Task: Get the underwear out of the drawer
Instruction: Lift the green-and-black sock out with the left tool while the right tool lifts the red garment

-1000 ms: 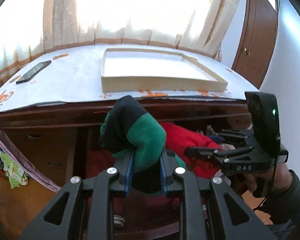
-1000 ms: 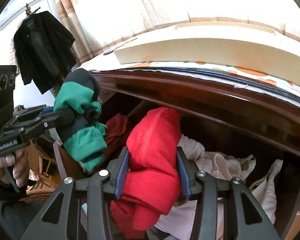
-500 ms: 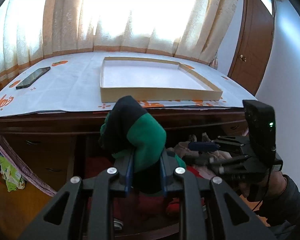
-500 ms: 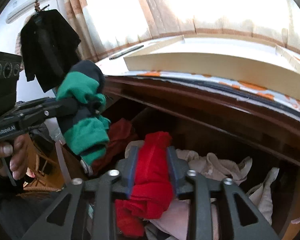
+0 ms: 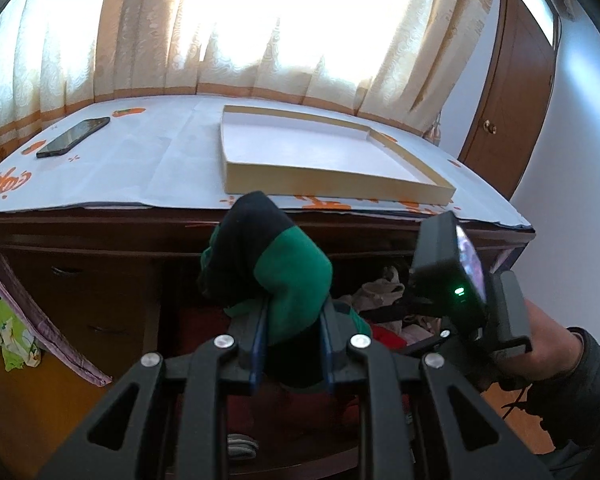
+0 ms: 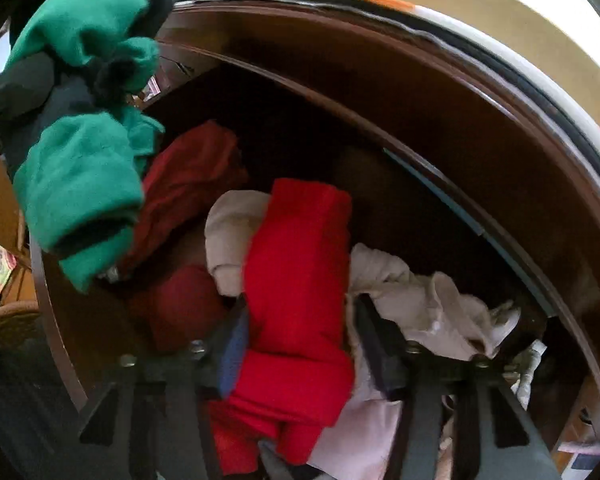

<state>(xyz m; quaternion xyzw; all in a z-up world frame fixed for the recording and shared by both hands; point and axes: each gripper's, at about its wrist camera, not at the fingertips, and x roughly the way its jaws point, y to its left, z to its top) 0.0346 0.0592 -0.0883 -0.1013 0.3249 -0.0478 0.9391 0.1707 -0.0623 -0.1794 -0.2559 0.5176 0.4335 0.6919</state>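
We hold the green and black underwear (image 5: 288, 276) pinched tight in the left gripper (image 5: 290, 344), lifted clear above the open drawer (image 6: 480, 216) so it hangs free of the clothes below.

The right gripper (image 6: 300, 340) points steeply down into the drawer, its fingers (image 6: 232, 344) partway apart with the red underwear (image 6: 300, 280) between them. Its jaws have just been closing a little on that bundle; the left pad touches the cloth, the right stands slightly off, so we judge the hold loose. The pale clothes (image 6: 432, 300) lie just beside it. The shallow box (image 5: 320, 156) on the bench (image 5: 140, 172) looks like the place to set both pieces.
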